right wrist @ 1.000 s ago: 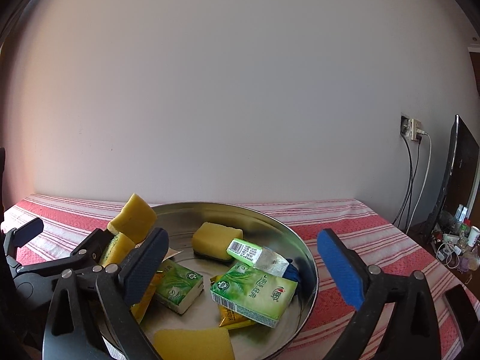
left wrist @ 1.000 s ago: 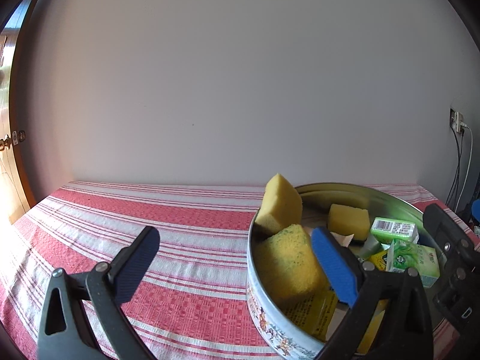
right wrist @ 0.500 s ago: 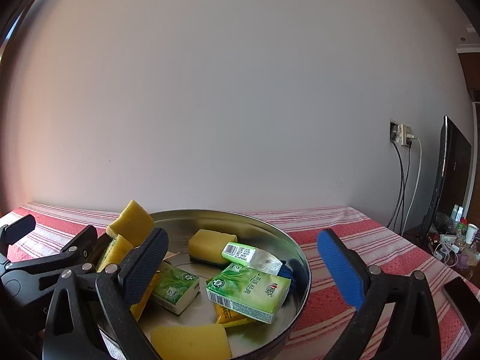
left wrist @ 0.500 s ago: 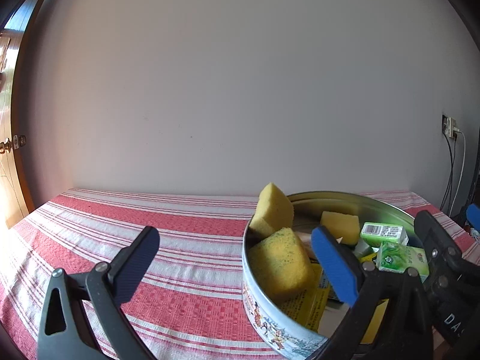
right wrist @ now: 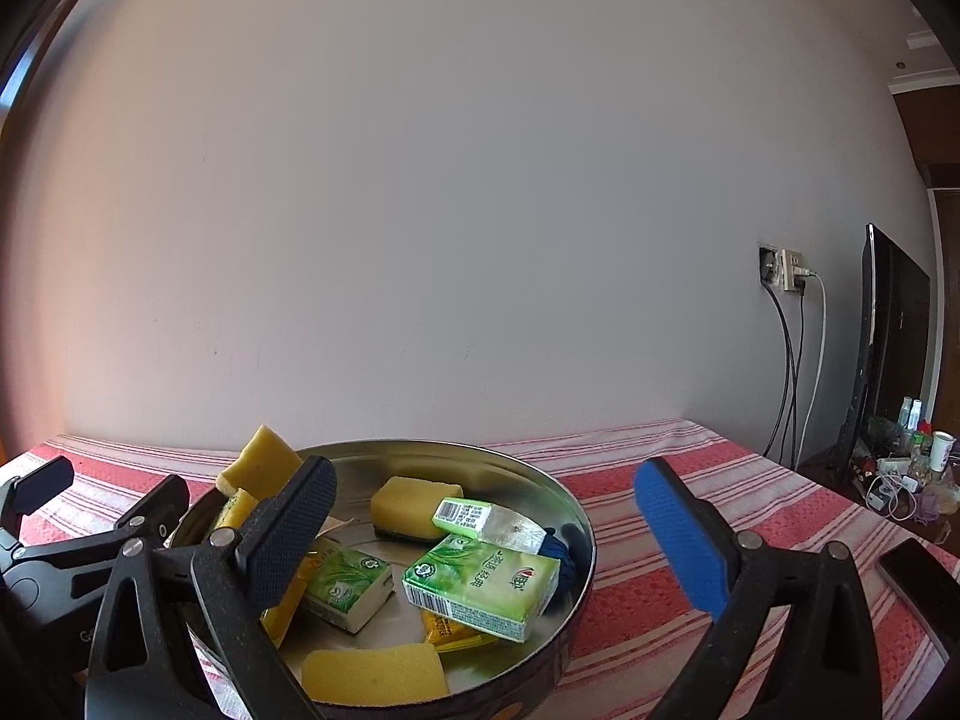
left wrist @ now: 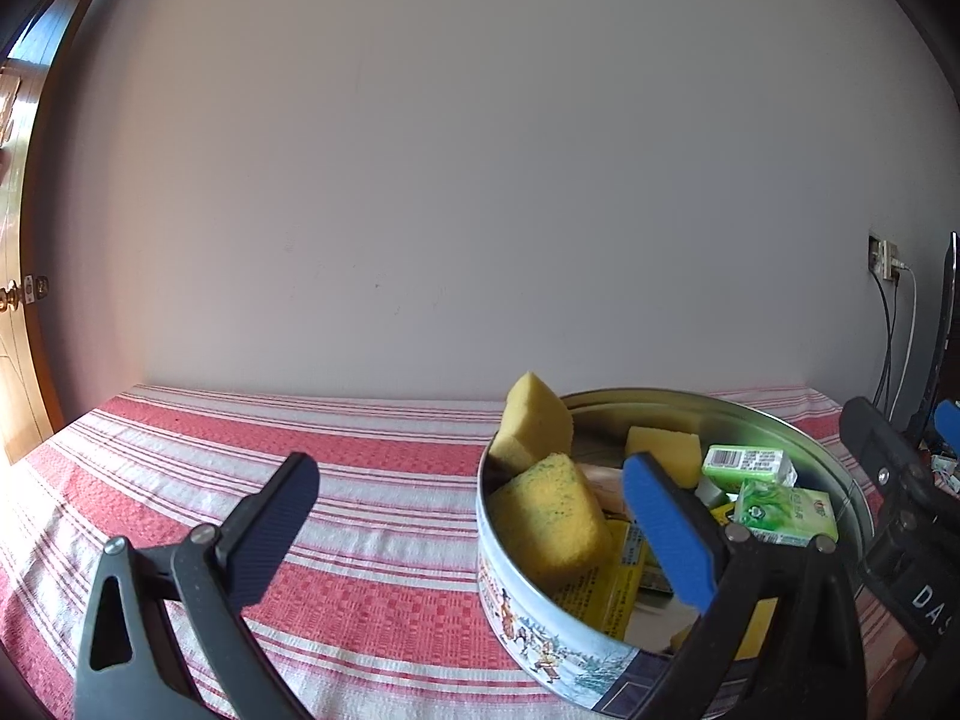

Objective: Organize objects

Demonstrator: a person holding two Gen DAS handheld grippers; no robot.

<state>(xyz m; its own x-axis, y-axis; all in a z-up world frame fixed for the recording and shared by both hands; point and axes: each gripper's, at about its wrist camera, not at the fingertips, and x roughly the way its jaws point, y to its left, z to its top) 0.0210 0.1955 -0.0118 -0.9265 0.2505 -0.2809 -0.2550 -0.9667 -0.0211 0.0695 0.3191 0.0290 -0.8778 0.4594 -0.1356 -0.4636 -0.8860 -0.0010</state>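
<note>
A round metal tin [left wrist: 528, 612] [right wrist: 570, 516] stands on the red-and-white striped cloth. It holds several yellow sponges [left wrist: 549, 513] [right wrist: 414, 498], green tissue packs [right wrist: 486, 582] [left wrist: 786, 510], a yellow packet [right wrist: 450, 636] and something blue [right wrist: 558, 549]. One sponge [left wrist: 534, 420] leans over the tin's far-left rim. My left gripper [left wrist: 474, 510] is open, its right finger over the tin, its left finger over the cloth. My right gripper [right wrist: 480, 516] is open, above the tin's near side, with nothing between its fingers.
A plain wall backs the table. The striped cloth [left wrist: 300, 456] stretches to the left of the tin. At far right hang a wall socket with cables [right wrist: 786, 276], beside a dark screen [right wrist: 888, 348] and a cluttered side table [right wrist: 906, 468]. A wooden door [left wrist: 12, 300] stands at far left.
Both grippers have drawn back and tilted up a little, so the tin sits lower in both views. Both stay open; the tin's contents have not moved.
</note>
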